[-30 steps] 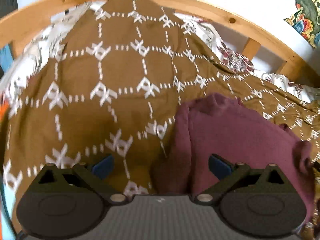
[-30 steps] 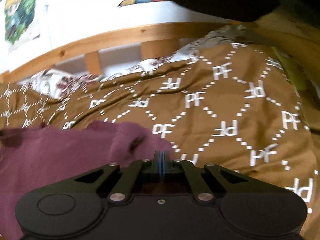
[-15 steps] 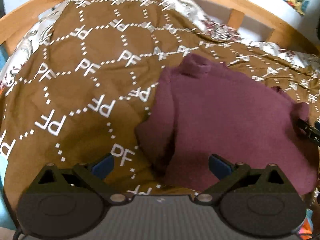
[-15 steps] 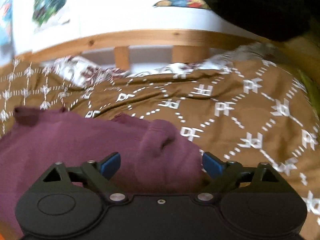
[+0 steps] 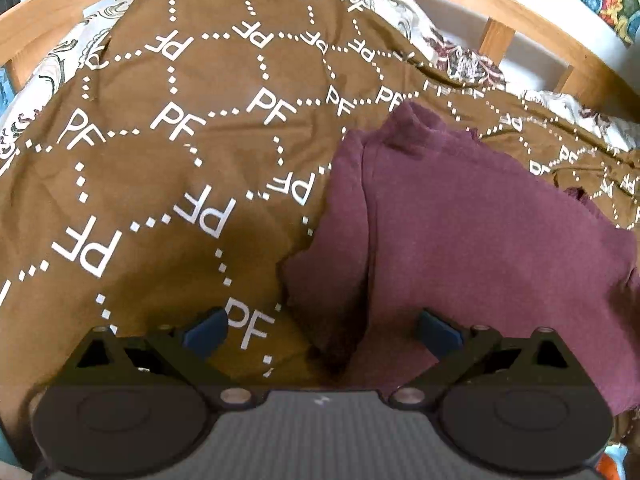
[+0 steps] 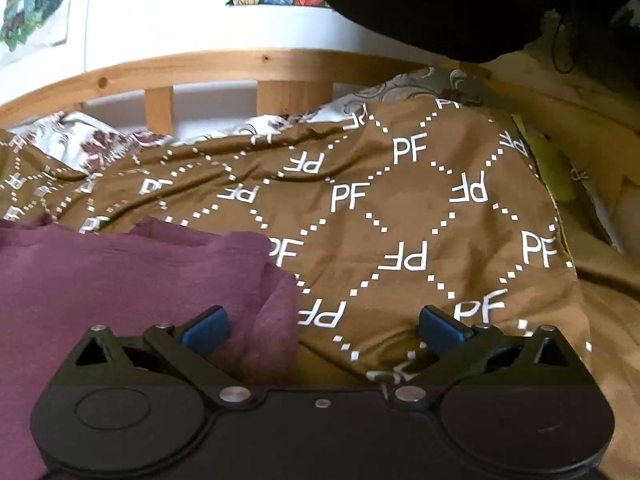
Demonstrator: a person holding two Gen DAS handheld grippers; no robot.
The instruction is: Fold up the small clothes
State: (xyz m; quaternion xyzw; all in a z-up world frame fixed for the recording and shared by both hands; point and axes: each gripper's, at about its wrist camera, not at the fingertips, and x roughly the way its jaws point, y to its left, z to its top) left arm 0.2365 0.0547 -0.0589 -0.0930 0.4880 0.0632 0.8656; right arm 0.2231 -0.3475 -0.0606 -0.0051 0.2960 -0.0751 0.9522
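A small maroon garment lies on a brown bedspread with white PF lettering. Its left side is folded over, with a loose flap near my left gripper. My left gripper is open and empty, just above the garment's near left edge. In the right wrist view the garment fills the lower left, its right edge folded in. My right gripper is open and empty, straddling that right edge, the left finger over the maroon cloth and the right finger over the bedspread.
A wooden bed rail curves behind the bedspread; it also shows in the right wrist view. A white floral sheet peeks out along the rail. A dark mass hangs at the upper right. Yellow-green items lie at the right.
My right gripper went from shut to open and let the garment's right edge drop. My left gripper stayed open and pulled back, so more of the garment shows.
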